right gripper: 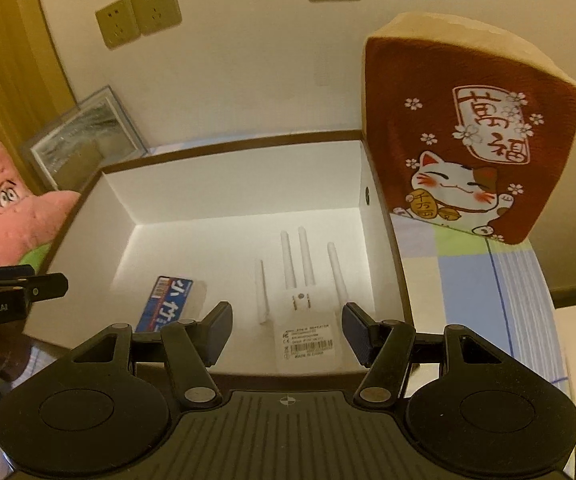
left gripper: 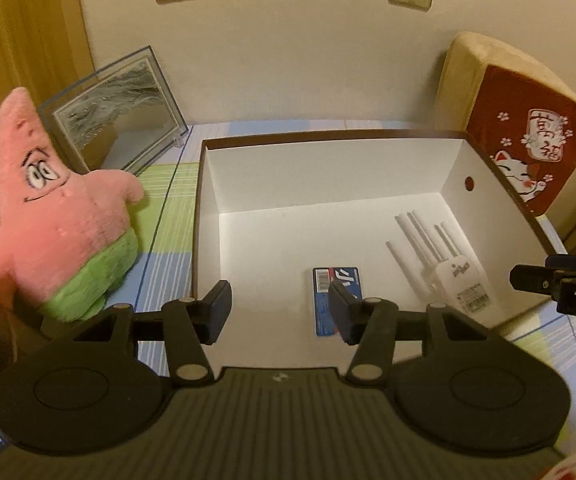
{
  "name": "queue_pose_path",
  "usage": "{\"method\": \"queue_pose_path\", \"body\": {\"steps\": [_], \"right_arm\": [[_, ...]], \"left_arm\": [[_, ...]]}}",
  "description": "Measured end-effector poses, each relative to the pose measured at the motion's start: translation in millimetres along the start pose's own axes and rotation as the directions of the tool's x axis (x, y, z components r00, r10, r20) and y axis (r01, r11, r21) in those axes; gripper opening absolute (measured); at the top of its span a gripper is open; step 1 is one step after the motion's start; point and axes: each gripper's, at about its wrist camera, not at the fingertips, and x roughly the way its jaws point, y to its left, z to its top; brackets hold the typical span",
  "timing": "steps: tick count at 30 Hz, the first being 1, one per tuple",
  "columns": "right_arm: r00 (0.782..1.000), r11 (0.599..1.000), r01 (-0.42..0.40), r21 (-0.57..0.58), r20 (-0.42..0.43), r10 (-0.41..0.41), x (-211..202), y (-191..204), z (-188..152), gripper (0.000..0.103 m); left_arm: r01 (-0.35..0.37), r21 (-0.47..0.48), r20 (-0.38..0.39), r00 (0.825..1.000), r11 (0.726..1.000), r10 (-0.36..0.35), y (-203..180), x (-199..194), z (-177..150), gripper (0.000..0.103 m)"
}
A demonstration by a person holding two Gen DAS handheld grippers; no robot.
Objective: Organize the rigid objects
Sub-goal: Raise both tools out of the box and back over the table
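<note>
A white open box (left gripper: 328, 172) (right gripper: 232, 196) with a brown rim stands on the table. Inside lie a white repeater with several antennas (left gripper: 456, 276) (right gripper: 308, 332) and a blue packet (left gripper: 338, 280) (right gripper: 168, 300). My left gripper (left gripper: 280, 312) is open and empty above the box's near edge, with the blue packet just past its right finger. My right gripper (right gripper: 288, 332) is open and empty above the near edge, its fingers either side of the repeater's body. The right gripper shows at the right edge of the left wrist view (left gripper: 560, 280); the left one shows in the right wrist view (right gripper: 12, 288).
A pink star plush toy (left gripper: 56, 216) (right gripper: 12, 208) stands left of the box. A framed picture (left gripper: 116, 112) (right gripper: 84, 136) leans on the wall behind it. A red lucky-cat cushion (left gripper: 524, 136) (right gripper: 472, 132) stands right of the box. The tablecloth (left gripper: 164, 216) is checked.
</note>
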Motion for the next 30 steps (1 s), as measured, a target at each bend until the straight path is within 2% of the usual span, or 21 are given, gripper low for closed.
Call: {"method": "queue_pose_path", "body": {"steps": [16,30], "right_arm": [[0.996,0.997,-0.072,-0.035,0.054,0.074,-63.8,16.1,-36.4,0.058],[0.992,0.991,-0.111,-0.079,0.045,0.115,-96.3,37.9,-79.6,0.058]], "left_arm": [[0.024,-0.034,0.045,0.999,0.999,-0.023,1.9,-72.9,-42.3,0.049],[0.052,-0.041,0.021,0.998,0.998,-0.052,-0.9,-109.2,-91.8,0.049]]}}
